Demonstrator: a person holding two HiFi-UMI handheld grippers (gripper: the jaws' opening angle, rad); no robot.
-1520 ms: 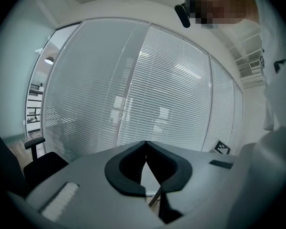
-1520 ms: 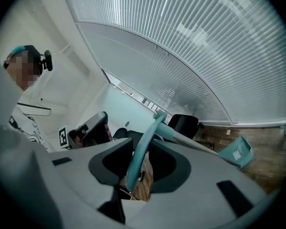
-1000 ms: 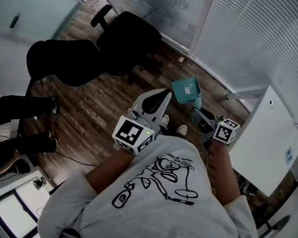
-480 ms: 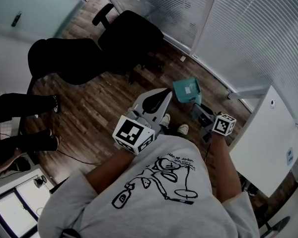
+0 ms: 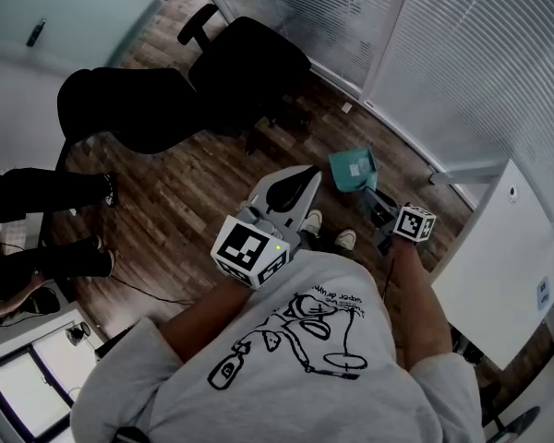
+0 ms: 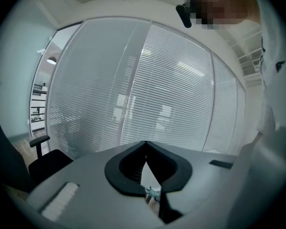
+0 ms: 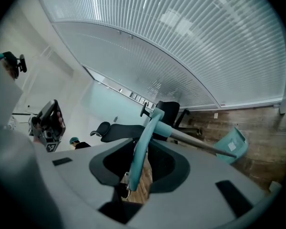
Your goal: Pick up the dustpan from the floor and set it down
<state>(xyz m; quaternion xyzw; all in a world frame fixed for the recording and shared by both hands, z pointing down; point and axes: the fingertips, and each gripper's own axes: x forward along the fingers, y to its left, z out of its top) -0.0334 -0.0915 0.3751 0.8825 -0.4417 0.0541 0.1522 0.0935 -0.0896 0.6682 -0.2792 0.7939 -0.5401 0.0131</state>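
Observation:
A teal dustpan (image 5: 353, 170) on a long handle hangs low over the wood floor, ahead of my feet. My right gripper (image 5: 380, 212) has the handle's teal grip (image 7: 142, 149) between its jaws, which are closing on it and press it. From there the metal rod (image 7: 195, 143) slants away to the pan (image 7: 231, 147) near the floor. My left gripper (image 5: 300, 181) is held in front of my chest; its jaws meet at the tips (image 6: 145, 143), shut on nothing.
Two black office chairs (image 5: 245, 63) (image 5: 129, 109) stand on the floor beyond the dustpan. Glass walls with blinds (image 5: 462, 63) run along the far side, and a white cabinet (image 5: 494, 257) stands to the right. Another person's legs (image 5: 37, 197) are at the left.
My right gripper has sunk toward the floor with the dustpan in it; its marker cube looks smaller from the head. The left gripper has stayed where it was.

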